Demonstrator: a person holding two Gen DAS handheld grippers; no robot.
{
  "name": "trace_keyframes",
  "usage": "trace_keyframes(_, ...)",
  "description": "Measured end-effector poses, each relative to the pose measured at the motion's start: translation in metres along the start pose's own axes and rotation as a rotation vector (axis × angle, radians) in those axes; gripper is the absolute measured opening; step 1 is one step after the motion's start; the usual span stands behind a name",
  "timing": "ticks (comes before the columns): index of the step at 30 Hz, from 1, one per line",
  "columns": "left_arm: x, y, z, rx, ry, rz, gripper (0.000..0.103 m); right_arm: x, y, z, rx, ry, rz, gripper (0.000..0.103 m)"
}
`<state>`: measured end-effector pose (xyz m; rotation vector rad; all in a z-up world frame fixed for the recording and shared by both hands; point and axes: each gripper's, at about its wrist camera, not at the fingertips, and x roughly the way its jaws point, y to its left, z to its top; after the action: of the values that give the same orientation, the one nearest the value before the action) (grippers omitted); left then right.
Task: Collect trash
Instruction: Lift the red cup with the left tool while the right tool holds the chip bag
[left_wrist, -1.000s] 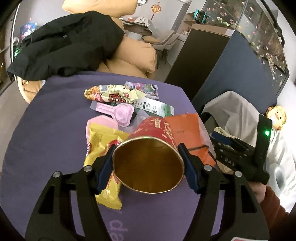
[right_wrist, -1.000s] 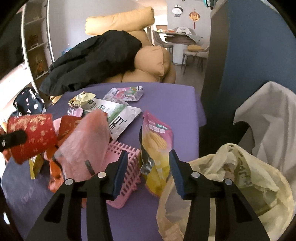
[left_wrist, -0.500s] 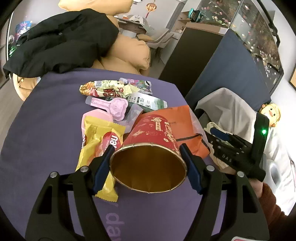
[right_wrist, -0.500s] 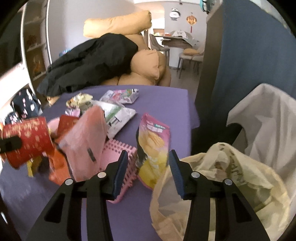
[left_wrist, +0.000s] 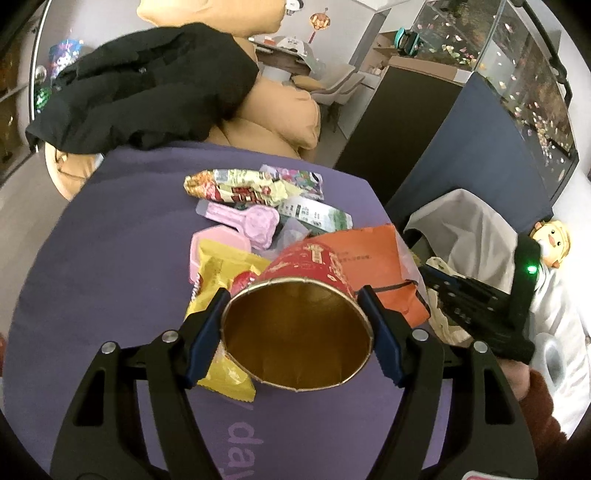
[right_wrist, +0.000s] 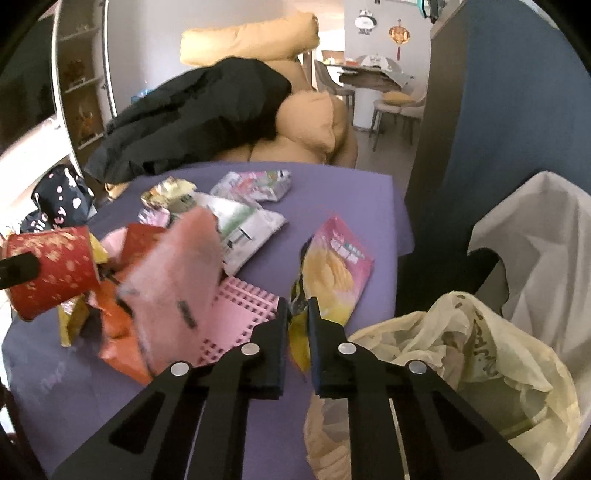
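My left gripper (left_wrist: 293, 295) is shut on a red paper cup (left_wrist: 306, 266) with a gold lining, its pads pressing both sides near the rim, just above the purple table (left_wrist: 110, 240). The same cup (right_wrist: 51, 266) shows at the left of the right wrist view. My right gripper (right_wrist: 297, 306) has its jaws closing tight on the lower edge of a pink and yellow chip bag (right_wrist: 336, 269), which is pinched between the pads. A pale plastic trash bag (right_wrist: 461, 354) gapes open just right of that gripper.
Loose wrappers lie mid-table: an orange pouch (left_wrist: 373, 254), a yellow packet (left_wrist: 218, 269), a pink grid tray (right_wrist: 243, 306), a green-white pouch (right_wrist: 247, 225). A black jacket (left_wrist: 147, 85) covers a tan sofa behind. A dark blue panel (left_wrist: 461, 155) and white cloth (right_wrist: 535, 240) stand right.
The right gripper's jaws went from wide apart to pinched on the chip bag's edge. The left gripper kept its hold on the red cup and hardly moved.
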<state>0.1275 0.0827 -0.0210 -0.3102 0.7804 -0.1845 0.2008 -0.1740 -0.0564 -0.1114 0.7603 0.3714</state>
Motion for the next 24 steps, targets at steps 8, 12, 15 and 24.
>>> trace_keyframes(8, -0.017, -0.012, 0.009, 0.039, -0.064, 0.029, 0.059, -0.055, 0.01, 0.012, -0.002, -0.105, 0.066, 0.01)
trace_keyframes(12, -0.022, -0.02, 0.015, 0.057, -0.074, 0.033, 0.038, -0.079, 0.011, 0.016, -0.003, -0.148, 0.076, 0.01)
trace_keyframes(15, -0.025, -0.027, 0.019, 0.085, -0.095, 0.041, 0.038, -0.09, 0.006, 0.014, 0.009, -0.166, 0.073, 0.01)
trace_keyframes(24, -0.042, 0.006, -0.005, 0.115, -0.162, -0.014, 0.053, -0.099, 0.002, -0.007, 0.021, -0.149, 0.076, 0.01)
